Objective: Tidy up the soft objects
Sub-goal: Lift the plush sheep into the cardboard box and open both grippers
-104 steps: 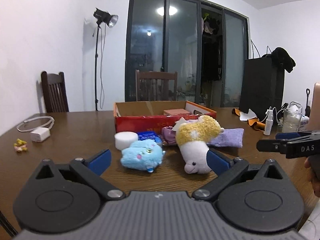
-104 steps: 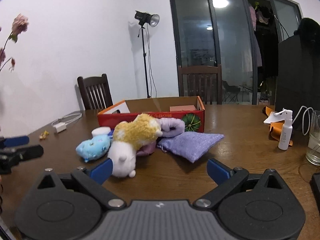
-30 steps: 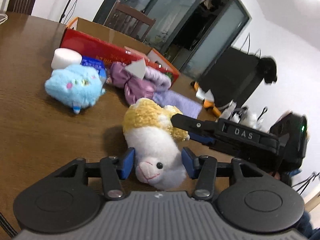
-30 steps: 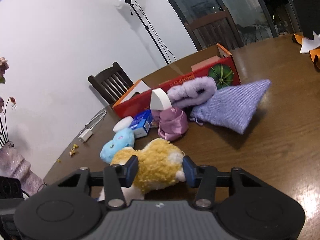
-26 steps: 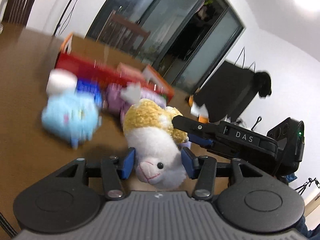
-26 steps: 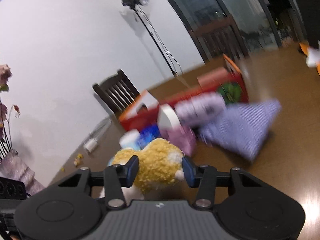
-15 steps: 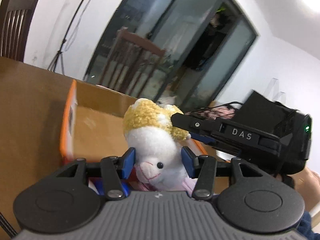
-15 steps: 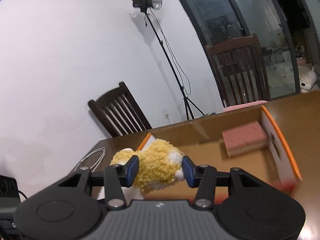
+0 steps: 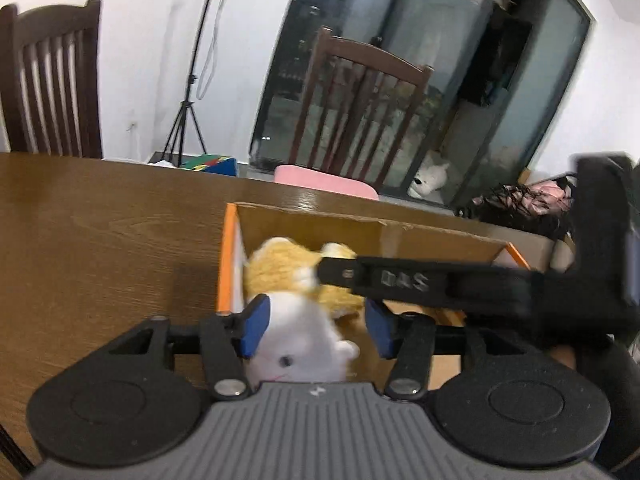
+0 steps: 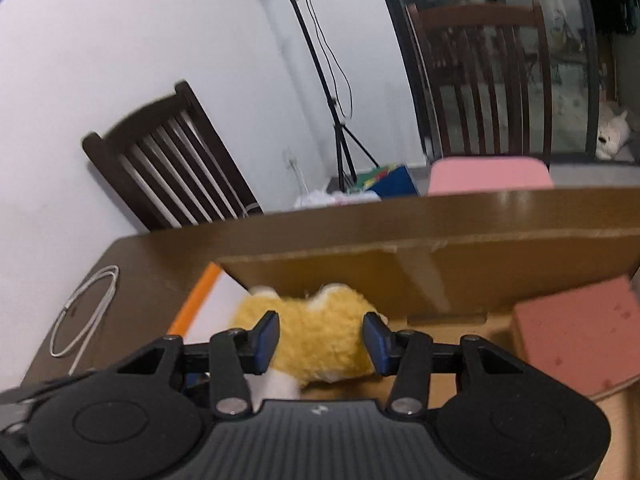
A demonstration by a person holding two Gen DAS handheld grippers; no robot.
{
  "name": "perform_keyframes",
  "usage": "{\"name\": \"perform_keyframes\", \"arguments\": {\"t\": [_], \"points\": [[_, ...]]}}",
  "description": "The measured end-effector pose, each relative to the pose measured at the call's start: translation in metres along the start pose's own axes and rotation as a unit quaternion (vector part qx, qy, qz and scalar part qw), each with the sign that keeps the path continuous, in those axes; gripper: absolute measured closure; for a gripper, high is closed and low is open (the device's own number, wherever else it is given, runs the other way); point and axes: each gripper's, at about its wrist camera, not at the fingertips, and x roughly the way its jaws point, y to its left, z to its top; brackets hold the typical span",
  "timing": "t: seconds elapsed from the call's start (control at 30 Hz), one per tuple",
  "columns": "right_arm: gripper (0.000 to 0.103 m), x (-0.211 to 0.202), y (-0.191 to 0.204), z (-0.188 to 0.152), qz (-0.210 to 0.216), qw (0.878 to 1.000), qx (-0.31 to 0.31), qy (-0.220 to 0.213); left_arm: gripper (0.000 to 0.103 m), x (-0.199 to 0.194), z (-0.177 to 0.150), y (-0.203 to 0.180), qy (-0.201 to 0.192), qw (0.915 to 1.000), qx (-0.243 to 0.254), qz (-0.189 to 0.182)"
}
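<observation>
A plush toy (image 9: pixel 296 340) with a white head and a yellow back (image 10: pixel 320 336) hangs inside the open cardboard box (image 9: pixel 228 264), close to its left wall. My left gripper (image 9: pixel 316 330) brackets the white head; its jaws are opening, and the right pad stands clear of the fur. My right gripper (image 10: pixel 320 332) is shut on the yellow back, both blue pads pressed into it. In the left wrist view the right gripper (image 9: pixel 400 280) reaches in from the right across the toy. A pink block (image 10: pixel 576 332) lies at the right of the box floor.
The box sits on a brown wooden table (image 9: pixel 100 232). A white cable (image 10: pixel 84 312) is coiled on the table left of the box. Behind the table stand two dark wooden chairs (image 9: pixel 52 80), one with a pink cushion (image 9: pixel 326 184), and a light stand (image 10: pixel 340 128).
Both grippers carried the plush toy up from the table, past the other soft things, and over into the box. The left jaws now stand wider around its head.
</observation>
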Motion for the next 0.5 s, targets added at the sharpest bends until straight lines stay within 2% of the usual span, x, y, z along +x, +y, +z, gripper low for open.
{"name": "perform_keyframes", "arguments": {"t": [0.2, 0.3, 0.4, 0.5], "points": [[0.052, 0.0, 0.004, 0.0, 0.009, 1.0, 0.009, -0.003, 0.043, -0.007, 0.004, 0.008, -0.003, 0.9998, -0.017, -0.008], [0.052, -0.016, 0.004, 0.001, 0.013, 1.0, 0.007, -0.021, 0.039, -0.018, 0.006, 0.002, -0.026, 0.9996, -0.005, -0.006], [0.051, -0.049, 0.004, 0.004, 0.0, 0.999, -0.005, -0.04, 0.037, -0.033, 0.007, -0.005, -0.053, 0.9983, 0.018, 0.013], [0.05, -0.102, -0.004, 0.003, -0.018, 0.998, -0.016, -0.053, 0.035, -0.059, 0.006, -0.009, -0.081, 0.9962, 0.03, 0.009]]}}
